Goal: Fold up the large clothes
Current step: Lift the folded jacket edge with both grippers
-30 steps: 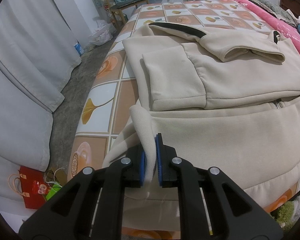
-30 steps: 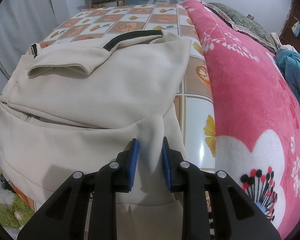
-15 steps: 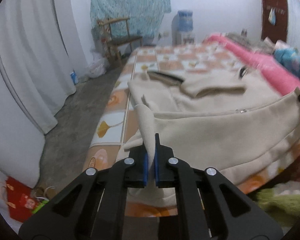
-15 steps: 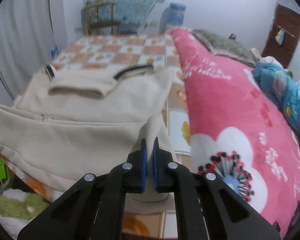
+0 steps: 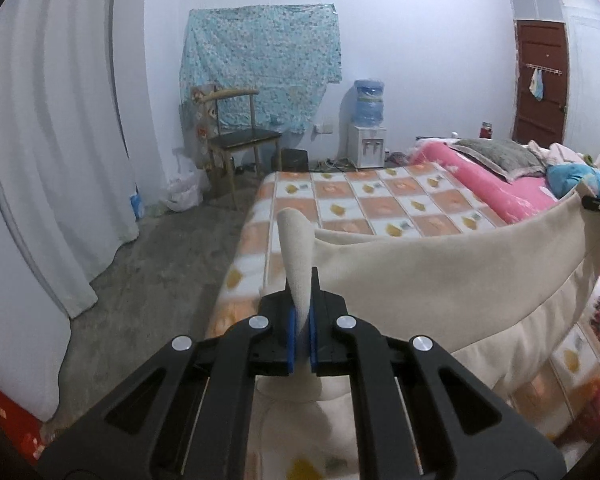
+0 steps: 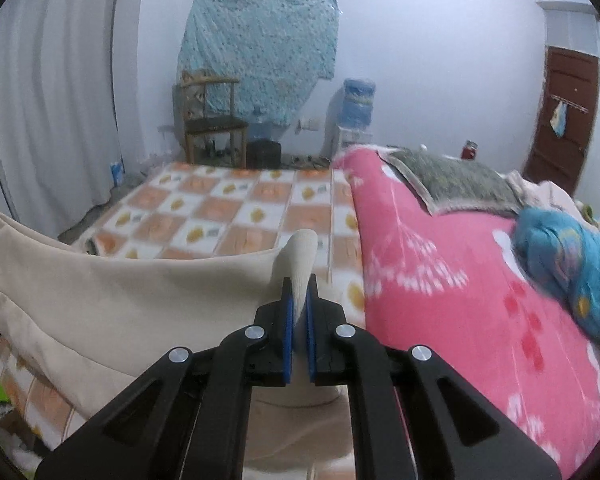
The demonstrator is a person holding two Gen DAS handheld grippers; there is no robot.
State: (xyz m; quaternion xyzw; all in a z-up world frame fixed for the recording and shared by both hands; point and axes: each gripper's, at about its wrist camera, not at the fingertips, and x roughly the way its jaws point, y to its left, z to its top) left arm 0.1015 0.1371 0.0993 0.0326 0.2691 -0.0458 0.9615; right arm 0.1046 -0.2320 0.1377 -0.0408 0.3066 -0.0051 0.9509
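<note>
I find no legible text, label, brand, number or sign in either wrist view. The red bag (image 5: 14, 424) at the lower left edge of the left view carries pale markings, but I cannot read them. The blue-and-white package (image 6: 117, 172) on the floor by the curtain and the water dispenser (image 5: 367, 146) show no readable lettering at this blur.

Wooden chair (image 5: 236, 136) against white wall, curtain (image 5: 56, 152) left.
</note>
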